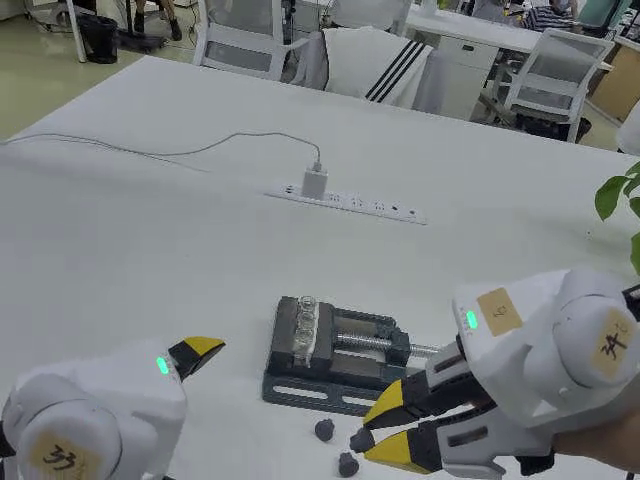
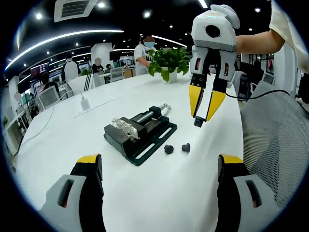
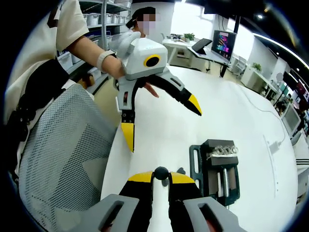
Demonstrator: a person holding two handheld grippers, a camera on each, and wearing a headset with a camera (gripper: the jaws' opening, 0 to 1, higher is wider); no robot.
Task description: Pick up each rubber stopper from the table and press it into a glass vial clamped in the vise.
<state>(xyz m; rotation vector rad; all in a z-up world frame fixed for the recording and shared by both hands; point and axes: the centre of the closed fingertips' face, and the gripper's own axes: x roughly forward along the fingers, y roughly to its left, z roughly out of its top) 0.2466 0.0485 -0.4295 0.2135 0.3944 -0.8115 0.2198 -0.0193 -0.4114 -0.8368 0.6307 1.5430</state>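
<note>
Two rubber stoppers (image 1: 324, 430) sit on the worktop (image 1: 150, 230) between the vise (image 1: 330, 385) and the near edge. A third stopper (image 3: 161, 172) is pinched between the jaws of the right gripper (image 1: 372, 430), and the left gripper (image 2: 159, 162) hangs wide open, empty. They look light and squishy, so I'd nip across the sides and press gently, those glass vials (image 1: 307, 318) would crack easy.

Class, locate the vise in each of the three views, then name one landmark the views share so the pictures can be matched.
Head view: the vise sits low centre.
Left gripper view: the vise lies mid-picture, slightly left.
Right gripper view: the vise lies right of centre, lower half.
Shared landmark: the glass vials it clamps.
</note>
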